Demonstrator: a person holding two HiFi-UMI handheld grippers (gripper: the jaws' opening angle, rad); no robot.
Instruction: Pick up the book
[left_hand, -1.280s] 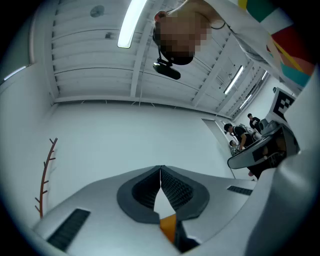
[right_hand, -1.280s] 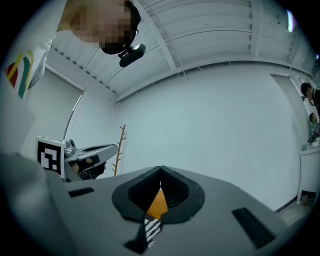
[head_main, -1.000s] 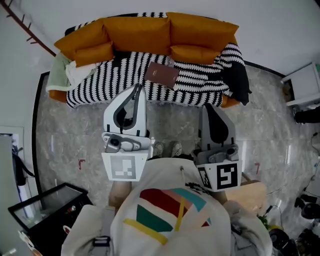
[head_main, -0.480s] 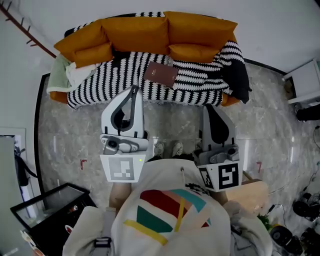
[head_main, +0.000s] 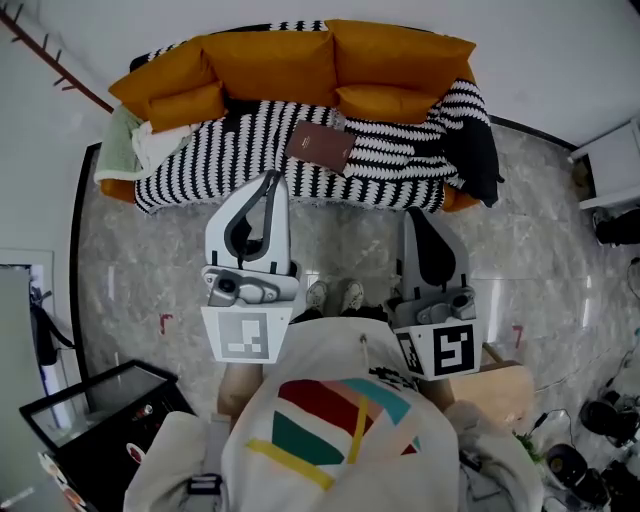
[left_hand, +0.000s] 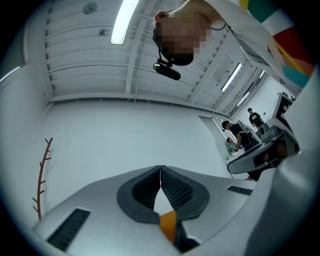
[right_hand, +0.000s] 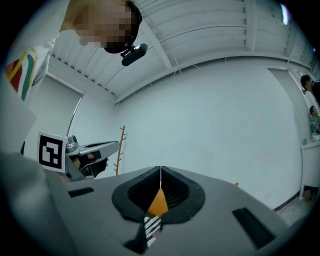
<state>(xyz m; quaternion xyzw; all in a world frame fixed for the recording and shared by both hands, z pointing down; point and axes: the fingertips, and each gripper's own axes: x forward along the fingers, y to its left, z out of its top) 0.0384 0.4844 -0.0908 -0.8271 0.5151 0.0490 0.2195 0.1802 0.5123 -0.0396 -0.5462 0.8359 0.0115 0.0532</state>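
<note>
A dark red book (head_main: 318, 146) lies flat on the black-and-white striped blanket (head_main: 230, 155) covering the seat of an orange sofa (head_main: 290, 65). My left gripper (head_main: 268, 180) is held short of the sofa's front edge, below and left of the book, jaws shut and empty. My right gripper (head_main: 415, 214) is to the right, further back over the marble floor, also shut and empty. In the left gripper view the left gripper (left_hand: 160, 170) points up at a white wall. In the right gripper view the right gripper (right_hand: 160, 170) shows orange cushion and striped blanket through the slit under its tips.
Green and white cloths (head_main: 128, 148) lie at the sofa's left end, a black garment (head_main: 472, 150) at its right end. A black case (head_main: 90, 415) stands at lower left, a white cabinet (head_main: 612, 165) at right, a wooden box (head_main: 508, 385) by my right side. My shoes (head_main: 335, 296) are on the floor.
Both grippers have drifted slightly, still short of the sofa. Their jaws stay shut. The book has not moved on the blanket.
</note>
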